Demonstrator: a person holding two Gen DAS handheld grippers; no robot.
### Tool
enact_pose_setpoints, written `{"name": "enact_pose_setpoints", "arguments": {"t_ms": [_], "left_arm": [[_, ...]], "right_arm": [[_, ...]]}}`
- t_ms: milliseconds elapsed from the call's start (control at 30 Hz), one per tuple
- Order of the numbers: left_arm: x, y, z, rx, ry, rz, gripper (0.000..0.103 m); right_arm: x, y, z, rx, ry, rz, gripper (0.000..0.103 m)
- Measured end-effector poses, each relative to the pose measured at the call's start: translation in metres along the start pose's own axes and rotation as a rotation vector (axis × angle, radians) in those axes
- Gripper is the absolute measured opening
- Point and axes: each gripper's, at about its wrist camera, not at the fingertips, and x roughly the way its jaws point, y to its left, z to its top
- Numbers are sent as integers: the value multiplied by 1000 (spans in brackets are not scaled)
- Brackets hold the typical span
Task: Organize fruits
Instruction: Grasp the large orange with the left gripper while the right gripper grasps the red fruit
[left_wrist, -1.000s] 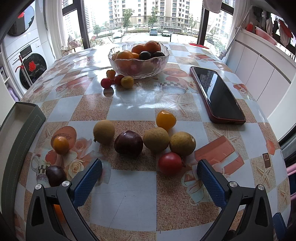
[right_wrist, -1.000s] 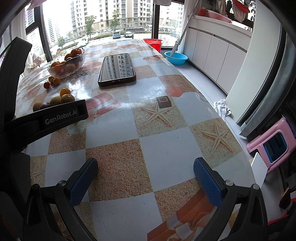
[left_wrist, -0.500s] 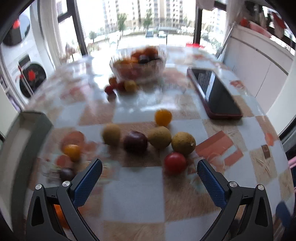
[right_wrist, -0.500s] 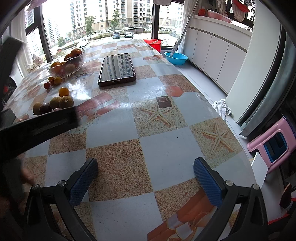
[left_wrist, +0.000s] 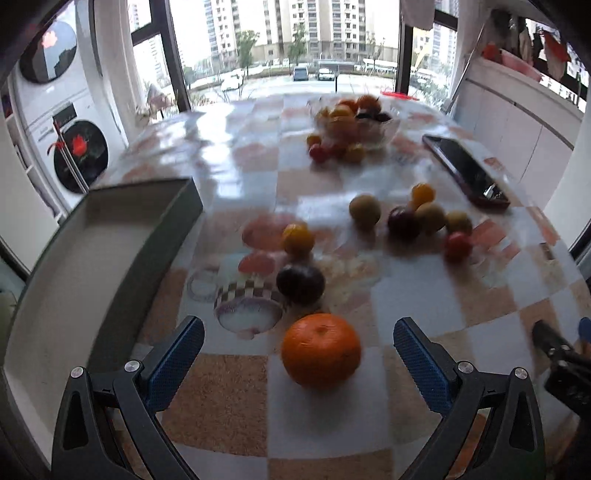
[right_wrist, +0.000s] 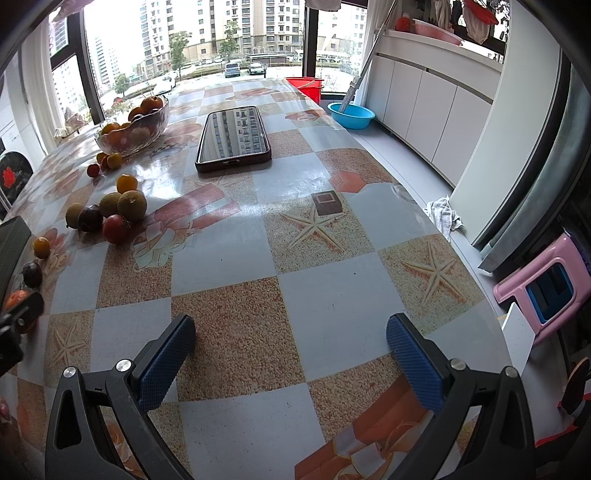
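Observation:
My left gripper (left_wrist: 298, 354) is open, low over the table, with an orange (left_wrist: 320, 350) lying between its fingers, untouched. Beyond it lie a dark plum (left_wrist: 300, 283) and a small yellow-orange fruit (left_wrist: 297, 237). A cluster of fruits (left_wrist: 417, 218) lies further right. A glass bowl of fruit (left_wrist: 354, 122) stands at the back. An empty grey-green box (left_wrist: 88, 251) sits at the left. My right gripper (right_wrist: 290, 350) is open and empty over bare tablecloth; the fruit cluster (right_wrist: 110, 212) is at its far left.
A phone (right_wrist: 233, 137) lies face up mid-table, right of the bowl (right_wrist: 135, 129). The table's right edge drops to a floor with a pink stool (right_wrist: 546, 288) and blue basin (right_wrist: 351, 115). Part of the left gripper (right_wrist: 18, 325) shows at the right wrist view's left edge.
My left gripper has swung left and back: the fruit cluster moved to the right of its view, and the orange and the box came into view. The right gripper has not moved.

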Motion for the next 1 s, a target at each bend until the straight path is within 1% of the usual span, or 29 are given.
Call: {"name": "enact_pose_setpoints", "arguments": {"t_ms": [67, 100, 167, 333, 533, 733, 867, 967, 1000], "left_arm": [[7, -1, 0, 1, 26, -5, 103], [12, 0, 0, -8, 53, -16, 103], [12, 6, -3, -51, 64, -46, 103], [13, 3, -5, -40, 65, -41, 103], [19, 3, 0, -36, 73, -43, 103], [17, 3, 0, -37, 68, -45, 103], [18, 3, 0, -36, 65, -45, 103], [19, 3, 1, -37, 73, -44, 103], [19, 2, 2, -39, 74, -41, 103]], "right_arm": [[0, 0, 0, 0, 0, 0, 103], [0, 0, 0, -2, 2, 0, 103], [0, 1, 2, -6, 10, 2, 103], [4, 5, 10, -6, 55, 8, 103], [16, 40, 31, -92, 90, 108, 103], [27, 72, 43, -145, 99, 132, 103], [31, 79, 49, -146, 100, 143, 103], [33, 85, 55, -147, 101, 179, 103], [34, 89, 58, -147, 99, 203, 103]]}}
